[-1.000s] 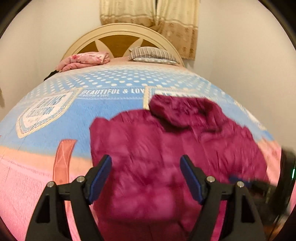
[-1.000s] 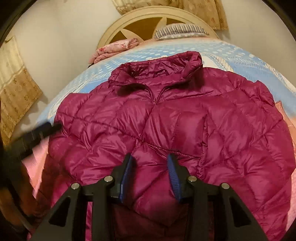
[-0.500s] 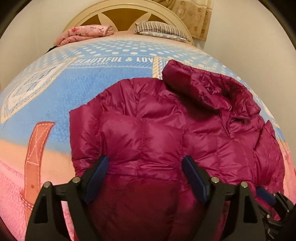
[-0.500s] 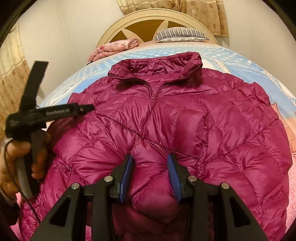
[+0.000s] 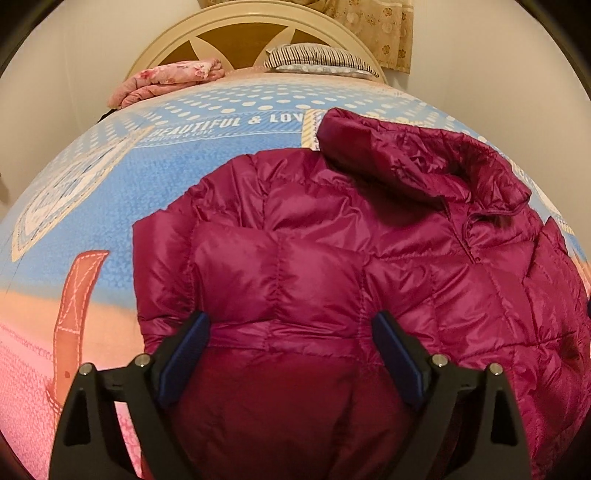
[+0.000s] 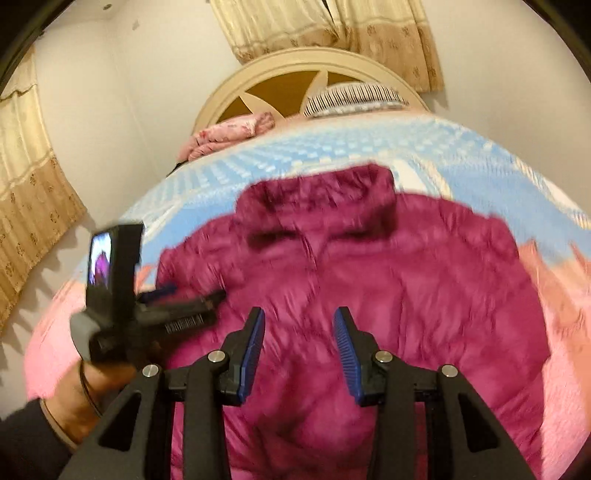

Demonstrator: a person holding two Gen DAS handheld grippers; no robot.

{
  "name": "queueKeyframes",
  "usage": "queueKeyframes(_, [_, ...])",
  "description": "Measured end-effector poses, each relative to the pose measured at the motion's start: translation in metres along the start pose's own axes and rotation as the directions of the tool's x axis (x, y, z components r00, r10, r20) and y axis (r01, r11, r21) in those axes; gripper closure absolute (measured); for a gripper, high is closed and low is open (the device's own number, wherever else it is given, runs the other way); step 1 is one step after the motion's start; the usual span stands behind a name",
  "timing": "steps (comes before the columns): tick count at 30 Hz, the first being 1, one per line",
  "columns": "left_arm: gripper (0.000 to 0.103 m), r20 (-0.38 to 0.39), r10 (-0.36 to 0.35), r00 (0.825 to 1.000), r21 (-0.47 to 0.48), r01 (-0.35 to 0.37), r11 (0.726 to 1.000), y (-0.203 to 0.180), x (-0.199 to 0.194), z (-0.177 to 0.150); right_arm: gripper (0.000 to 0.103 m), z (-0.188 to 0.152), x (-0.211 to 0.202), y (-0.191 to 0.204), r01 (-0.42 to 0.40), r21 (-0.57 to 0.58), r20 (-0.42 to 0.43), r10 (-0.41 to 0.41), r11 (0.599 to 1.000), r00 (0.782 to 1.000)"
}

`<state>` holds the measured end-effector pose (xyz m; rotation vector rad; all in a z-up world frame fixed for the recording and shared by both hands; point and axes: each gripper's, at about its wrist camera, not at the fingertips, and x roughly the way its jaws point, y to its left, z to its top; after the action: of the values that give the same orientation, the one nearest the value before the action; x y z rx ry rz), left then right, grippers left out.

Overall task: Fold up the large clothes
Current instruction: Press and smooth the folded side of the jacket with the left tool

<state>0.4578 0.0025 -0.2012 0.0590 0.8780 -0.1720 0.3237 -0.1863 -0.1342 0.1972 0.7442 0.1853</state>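
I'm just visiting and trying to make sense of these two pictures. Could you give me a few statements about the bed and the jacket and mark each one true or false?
1. The jacket lies on the bed's blanket. True.
2. The jacket is bright green. False: it is dark pink, quilted and shiny.
3. A striped pillow sits by the headboard. True.
4. The left gripper is clamped on the jacket. False: its fingers are spread wide and opening, with the jacket between them but not pressed.
5. The folded pink quilt lies on top of the jacket. False: it is far off, by the headboard.
6. Words are printed on the blanket. True.
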Motion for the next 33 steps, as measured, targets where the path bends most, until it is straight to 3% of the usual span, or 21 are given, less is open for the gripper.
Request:
queueKeyframes(6, [0.01,0.0,0.005,1.0,0.003,-0.005,1.0,-0.001,0.0,0.0,0.063,-0.008,0.043,-0.01,0.013,-0.005,-0.121,-0.013,1.0,0.993])
queueKeyframes(11, [0.009,-0.003,0.009,1.0,0.007,-0.009,1.0,0.0,0.0,-0.001,0.063,-0.025,0.056,-0.016,0.014,-0.041,-0.149,-0.02,0.999,0.989])
queueKeyframes(27, [0.004,-0.035,0.067,0.997,0.025,-0.066,0.997,-0.007,-0.003,0.007,0.062,-0.036,0.059,-0.011,0.059,-0.094,-0.121,-0.071,0.994,0.99])
queueKeyframes(33, [0.004,0.037,0.037,0.999,0.066,-0.04,0.997,-0.028,-0.043,0.007,0.062,-0.037,0.059,-0.013,0.048,-0.081,-0.118,-0.058,0.996,0.991])
